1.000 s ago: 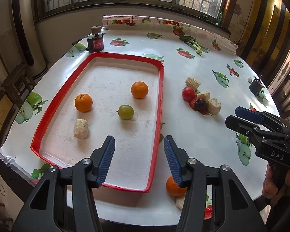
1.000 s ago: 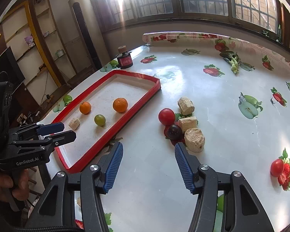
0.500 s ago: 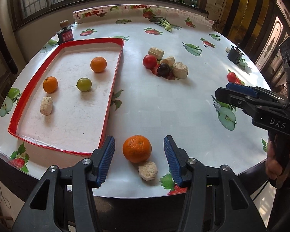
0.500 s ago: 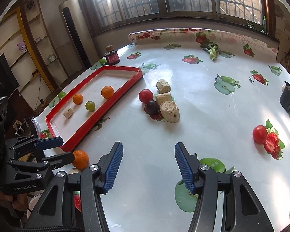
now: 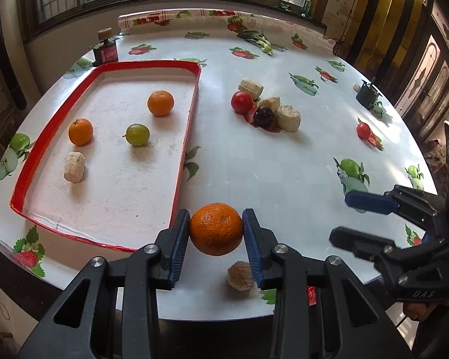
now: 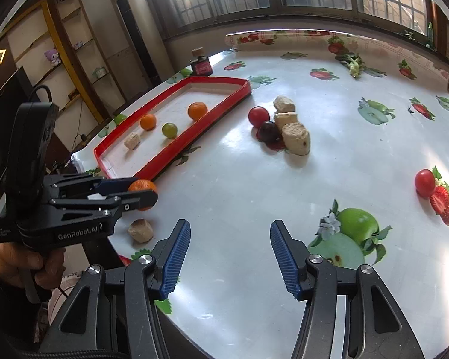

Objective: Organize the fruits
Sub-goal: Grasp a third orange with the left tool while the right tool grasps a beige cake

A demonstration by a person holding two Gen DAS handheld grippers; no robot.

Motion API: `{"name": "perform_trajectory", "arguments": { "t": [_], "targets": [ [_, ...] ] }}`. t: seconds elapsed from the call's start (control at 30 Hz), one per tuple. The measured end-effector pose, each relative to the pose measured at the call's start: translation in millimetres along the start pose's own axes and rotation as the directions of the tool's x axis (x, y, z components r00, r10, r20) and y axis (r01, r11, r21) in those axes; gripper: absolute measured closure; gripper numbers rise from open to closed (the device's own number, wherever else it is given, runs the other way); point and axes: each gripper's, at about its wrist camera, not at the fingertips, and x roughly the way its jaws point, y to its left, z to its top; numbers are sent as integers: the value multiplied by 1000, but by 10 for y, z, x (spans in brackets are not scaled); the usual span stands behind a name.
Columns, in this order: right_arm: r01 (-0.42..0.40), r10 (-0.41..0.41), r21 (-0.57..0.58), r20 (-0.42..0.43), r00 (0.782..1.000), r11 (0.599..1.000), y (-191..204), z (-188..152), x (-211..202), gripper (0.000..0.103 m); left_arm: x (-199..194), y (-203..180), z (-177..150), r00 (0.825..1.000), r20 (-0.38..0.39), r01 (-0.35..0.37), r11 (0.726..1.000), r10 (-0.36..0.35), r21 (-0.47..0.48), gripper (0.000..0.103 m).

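My left gripper (image 5: 215, 230) is shut on a large orange (image 5: 216, 228), near the table's front edge, just right of the red tray (image 5: 185, 149). It also shows in the right wrist view (image 6: 140, 193) with the orange (image 6: 142, 186). The tray holds two oranges (image 5: 160, 103), (image 5: 80, 131), a green fruit (image 5: 137, 134) and a beige chunk (image 5: 74, 167). A red tomato (image 5: 242, 102), a dark plum (image 5: 263, 115) and beige chunks (image 5: 289, 118) sit mid-table. My right gripper (image 6: 230, 254) is open and empty above the table.
A beige chunk (image 5: 241, 275) lies on the table just under the left gripper. A small red tomato (image 6: 424, 182) sits at the right. A dark jar (image 5: 105, 49) stands behind the tray. A small black object (image 5: 367, 95) is at the far right.
My left gripper has moved forward around the large orange and shut on it. The right gripper has shifted a little and stays open.
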Motion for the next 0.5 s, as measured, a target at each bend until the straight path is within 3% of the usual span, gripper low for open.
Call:
{"name": "perform_trajectory", "arguments": {
  "t": [0.13, 0.3, 0.5],
  "targets": [
    [-69, 67, -54, -37, 997, 996, 306, -46, 161, 51, -154, 129, 84, 999, 43, -7, 1000, 9, -28, 69],
    [-122, 114, -93, -89, 990, 988, 644, -44, 441, 66, -217, 276, 89, 998, 58, -25, 998, 28, -55, 69],
    [-169, 152, -101, -156, 976, 980, 844, -36, 698, 66, -222, 384, 49, 998, 56, -28, 996, 33, -81, 69]
  ]
}}
